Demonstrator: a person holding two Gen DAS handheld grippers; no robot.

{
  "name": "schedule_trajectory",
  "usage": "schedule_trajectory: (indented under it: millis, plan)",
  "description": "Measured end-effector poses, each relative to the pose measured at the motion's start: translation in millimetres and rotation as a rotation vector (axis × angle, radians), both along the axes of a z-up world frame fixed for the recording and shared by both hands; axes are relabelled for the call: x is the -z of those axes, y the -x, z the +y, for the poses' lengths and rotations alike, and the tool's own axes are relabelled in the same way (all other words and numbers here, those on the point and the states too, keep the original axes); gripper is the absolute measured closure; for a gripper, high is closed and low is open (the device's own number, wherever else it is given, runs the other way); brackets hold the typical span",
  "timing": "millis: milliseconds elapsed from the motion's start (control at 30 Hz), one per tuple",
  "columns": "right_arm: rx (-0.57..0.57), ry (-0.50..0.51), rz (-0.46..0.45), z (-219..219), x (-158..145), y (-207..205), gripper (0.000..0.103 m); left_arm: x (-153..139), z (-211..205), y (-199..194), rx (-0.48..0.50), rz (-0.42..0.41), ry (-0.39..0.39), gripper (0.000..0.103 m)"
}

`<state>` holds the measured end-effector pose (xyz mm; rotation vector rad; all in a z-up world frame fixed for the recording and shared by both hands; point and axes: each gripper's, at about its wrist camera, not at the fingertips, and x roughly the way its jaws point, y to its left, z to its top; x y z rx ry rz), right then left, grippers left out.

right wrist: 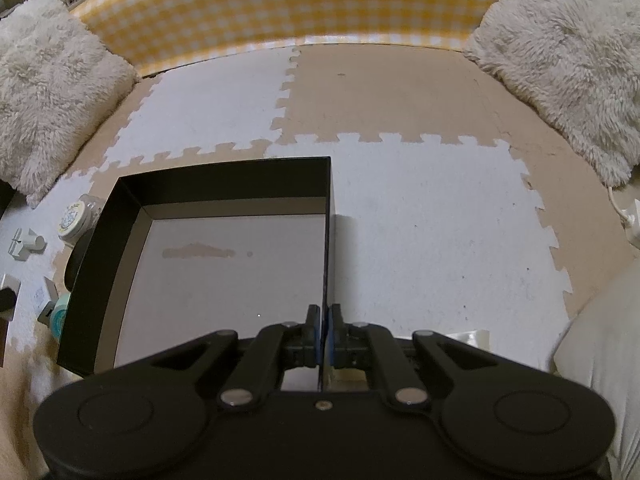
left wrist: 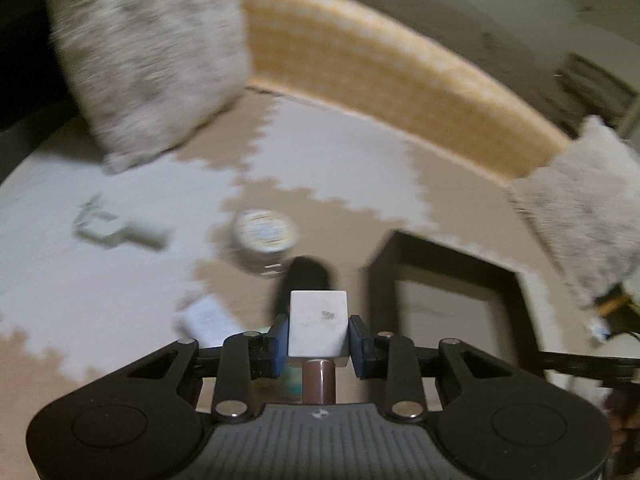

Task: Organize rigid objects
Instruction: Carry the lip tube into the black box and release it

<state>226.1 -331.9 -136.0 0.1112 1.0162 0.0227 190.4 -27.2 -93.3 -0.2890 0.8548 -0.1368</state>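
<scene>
My left gripper is shut on a white block with a brown cylinder under it, held above the floor mat. A round jar with a printed lid lies ahead, a white plug-like piece to its left, and a small white box near my left finger. The black open box lies to the right. My right gripper is shut on the right wall of the black box, whose grey bottom is bare. The jar and white pieces lie left of the box.
Beige and white foam puzzle mats cover the floor. A yellow checked bolster runs along the far side. Fluffy cushions sit at the far left and far right. A teal round item lies by the box's left wall.
</scene>
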Motion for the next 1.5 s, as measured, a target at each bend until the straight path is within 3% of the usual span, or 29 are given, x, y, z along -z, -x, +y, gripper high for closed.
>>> schedule_trajectory:
  millis: [233,500,567,1000,1167,1500]
  plan:
    - [-0.004,0.01,0.002,1.9,0.1,0.2,0.099,0.0,-44.4,-9.0,0.103,-0.051,0.06,0.071]
    - [-0.009,0.018,0.0,3.6,-0.1,0.7,0.099,21.0,-63.0,-22.3,0.109,-0.059,0.076,0.068]
    - [-0.01,0.017,-0.001,3.4,-0.1,1.2,0.099,22.6,-63.9,-22.7,0.11,-0.052,0.068,0.055]
    - [-0.014,0.011,-0.007,3.2,-0.7,1.5,0.099,16.9,-59.6,-8.1,0.149,-0.009,-0.032,0.005]
    - [-0.008,0.005,-0.006,2.9,-0.3,2.1,0.099,14.6,-52.4,-3.0,0.143,-0.002,-0.075,0.0]
    - [-0.018,0.02,-0.009,4.3,-0.3,2.2,0.099,7.6,-14.2,-5.1,0.09,-0.006,-0.202,0.0]
